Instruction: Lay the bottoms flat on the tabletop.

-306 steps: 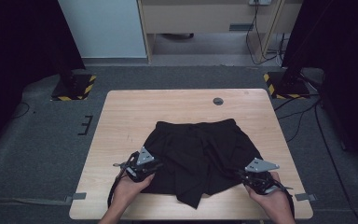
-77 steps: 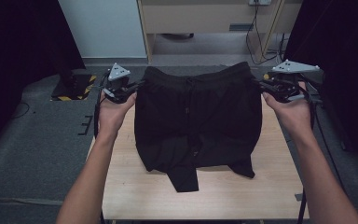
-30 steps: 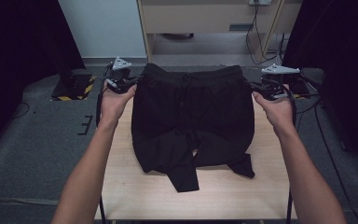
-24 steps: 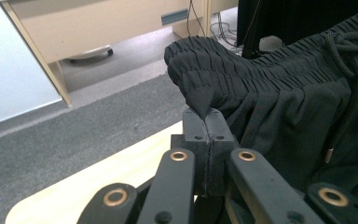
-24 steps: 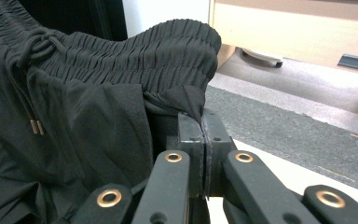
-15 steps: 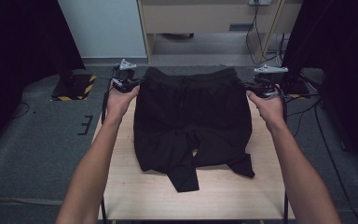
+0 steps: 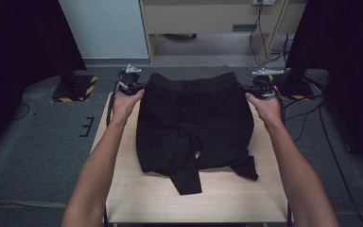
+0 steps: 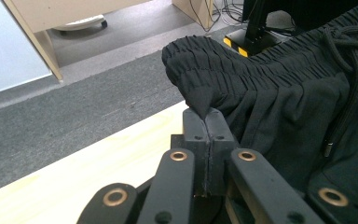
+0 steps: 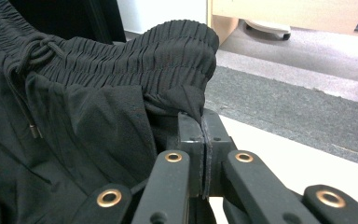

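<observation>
The shorts (image 7: 194, 123) lie across the middle of the table (image 7: 246, 198), waistband at the far edge, legs toward the near side. The left tongs (image 7: 141, 87) sit at the waistband's far left corner, the right tongs (image 7: 246, 90) at its far right corner. Beyond the table stands a cabinet (image 7: 203, 16); a stand (image 7: 73, 85) sits on the floor to the far left.

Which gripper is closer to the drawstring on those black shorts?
Neither, really. The left gripper and right gripper each pinch one end of the shorts' waistband, and the drawstring hangs about midway between them.
</observation>
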Action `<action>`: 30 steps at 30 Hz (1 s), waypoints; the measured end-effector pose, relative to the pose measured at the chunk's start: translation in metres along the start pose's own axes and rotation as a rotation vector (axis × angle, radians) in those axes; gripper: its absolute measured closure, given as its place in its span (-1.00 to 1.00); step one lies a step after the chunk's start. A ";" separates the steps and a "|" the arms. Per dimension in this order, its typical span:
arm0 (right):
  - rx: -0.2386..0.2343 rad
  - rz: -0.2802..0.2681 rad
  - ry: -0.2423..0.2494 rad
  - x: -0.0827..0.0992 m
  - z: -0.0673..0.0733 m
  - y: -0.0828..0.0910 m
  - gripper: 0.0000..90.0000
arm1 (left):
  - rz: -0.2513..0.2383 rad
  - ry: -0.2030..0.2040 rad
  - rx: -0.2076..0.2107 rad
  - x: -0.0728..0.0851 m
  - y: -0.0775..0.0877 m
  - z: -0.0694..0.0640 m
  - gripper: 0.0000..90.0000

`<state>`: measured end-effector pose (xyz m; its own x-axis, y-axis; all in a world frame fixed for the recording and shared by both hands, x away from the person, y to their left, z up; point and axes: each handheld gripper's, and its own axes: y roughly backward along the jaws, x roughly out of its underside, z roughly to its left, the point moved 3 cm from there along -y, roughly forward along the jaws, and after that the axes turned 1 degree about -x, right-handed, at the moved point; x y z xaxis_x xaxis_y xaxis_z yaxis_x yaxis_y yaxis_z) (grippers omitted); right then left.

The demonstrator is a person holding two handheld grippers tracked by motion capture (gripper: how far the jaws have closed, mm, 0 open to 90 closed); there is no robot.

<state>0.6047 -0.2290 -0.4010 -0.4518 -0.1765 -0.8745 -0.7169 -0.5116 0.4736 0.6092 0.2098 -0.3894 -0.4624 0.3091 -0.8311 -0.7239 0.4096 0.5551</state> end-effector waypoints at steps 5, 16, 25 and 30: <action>0.044 0.032 -0.025 -0.004 -0.010 -0.018 0.98 | -0.002 0.015 -0.015 -0.010 -0.018 0.010 0.99; 0.111 0.113 -0.051 0.000 -0.002 -0.050 -0.25 | 0.060 0.029 -0.090 -0.005 -0.034 0.007 0.33; 0.043 0.149 -0.042 0.044 0.023 -0.029 -0.26 | 0.073 0.045 -0.070 0.045 -0.006 -0.027 0.25; 0.015 0.161 -0.043 0.068 0.036 -0.016 -0.13 | 0.067 0.048 -0.060 0.066 0.010 -0.046 0.26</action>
<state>0.5658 -0.2023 -0.4643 -0.5836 -0.2193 -0.7818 -0.6409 -0.4668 0.6094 0.5479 0.1944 -0.4400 -0.5333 0.2921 -0.7939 -0.7195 0.3369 0.6073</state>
